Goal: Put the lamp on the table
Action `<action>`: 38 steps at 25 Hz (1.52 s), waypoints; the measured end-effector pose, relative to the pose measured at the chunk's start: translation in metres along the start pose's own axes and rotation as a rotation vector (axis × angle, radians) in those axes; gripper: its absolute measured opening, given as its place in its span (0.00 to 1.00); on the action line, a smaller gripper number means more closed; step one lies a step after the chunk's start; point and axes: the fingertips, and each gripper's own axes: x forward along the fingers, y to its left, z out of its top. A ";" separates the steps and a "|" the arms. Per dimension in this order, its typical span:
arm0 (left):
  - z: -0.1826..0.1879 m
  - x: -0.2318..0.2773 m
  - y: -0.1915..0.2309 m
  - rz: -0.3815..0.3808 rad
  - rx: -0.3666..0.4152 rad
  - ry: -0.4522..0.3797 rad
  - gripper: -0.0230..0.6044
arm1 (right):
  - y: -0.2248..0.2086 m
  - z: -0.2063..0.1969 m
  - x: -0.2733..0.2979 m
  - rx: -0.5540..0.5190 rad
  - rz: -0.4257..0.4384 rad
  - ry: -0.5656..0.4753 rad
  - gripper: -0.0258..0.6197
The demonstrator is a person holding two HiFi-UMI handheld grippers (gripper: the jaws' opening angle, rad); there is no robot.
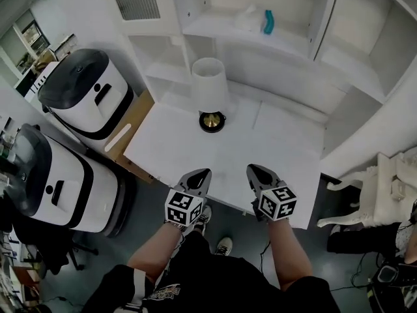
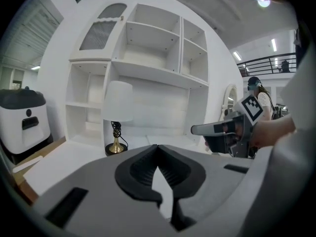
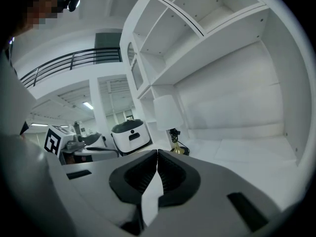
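The lamp [image 1: 210, 93] stands upright at the table's [image 1: 273, 149] far side; the left gripper [image 1: 202, 173] is nearer it than the right gripper [image 1: 253, 170]; both are pressed together, empty.

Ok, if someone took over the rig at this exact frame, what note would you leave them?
Left tongs: shut, empty, held over the near edge of the white table.
Right tongs: shut, empty, alongside the left tongs.
White-shaded lamp with brass stem and black base: upright on the table, toward the back, clear of both tongs.
Done: the lamp appears placed.
Left: nothing obvious; perhaps confirm it stands steady.
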 end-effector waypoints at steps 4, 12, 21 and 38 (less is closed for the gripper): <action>-0.008 -0.030 -0.010 0.016 0.006 0.011 0.05 | 0.021 -0.013 -0.013 -0.003 0.027 0.007 0.08; -0.027 -0.076 0.000 0.052 -0.032 0.033 0.05 | 0.054 -0.031 -0.026 0.032 0.037 0.000 0.08; -0.036 -0.097 0.023 -0.053 -0.038 0.036 0.05 | 0.096 -0.042 -0.018 0.023 -0.037 -0.005 0.08; -0.038 -0.150 0.064 -0.270 -0.006 0.019 0.05 | 0.191 -0.060 -0.010 0.036 -0.219 -0.059 0.08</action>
